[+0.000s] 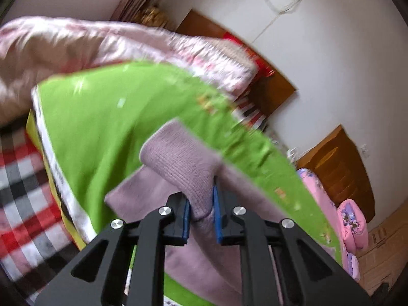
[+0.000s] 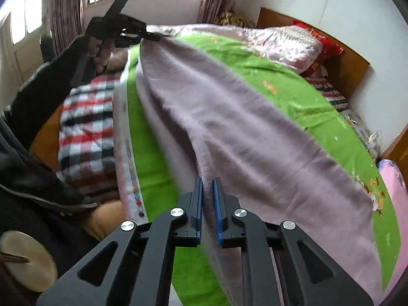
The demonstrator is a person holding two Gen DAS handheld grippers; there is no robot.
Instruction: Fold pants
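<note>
1. Found the pants (image 2: pixel 229 127), mauve knit, stretched along the green sheet (image 2: pixel 318 107) of the bed, one end lifted toward the window side, the other at the near edge.
2. Saw the left gripper (image 1: pixel 201 214) pinching the ribbed cuff (image 1: pixel 178 158) between its blue pads (image 1: pixel 187 211), cuff standing up above the jaws, cloth trailing below.
3. Saw the right gripper (image 2: pixel 207 204) nearly pressed together on a thin edge of the same cloth, blue pads (image 2: pixel 218 209) just apart with fabric between them.
4. Noted the left gripper (image 2: pixel 142 35) again in the right wrist view, held up by a dark-sleeved arm (image 2: pixel 51 81), fabric hanging taut from it.
5. Judged the step as lifting both ends to bring one over the other.
6. Advised keeping both pinches firm, raising the two ends evenly, and holding the cloth taut enough to avoid sagging folds.
7. Advised watching the thin right-side grip, likeliest to slip.
8. Advised laying the lifted end down clear of the pink quilt (image 2: pixel 280 43) heaped behind.
</note>
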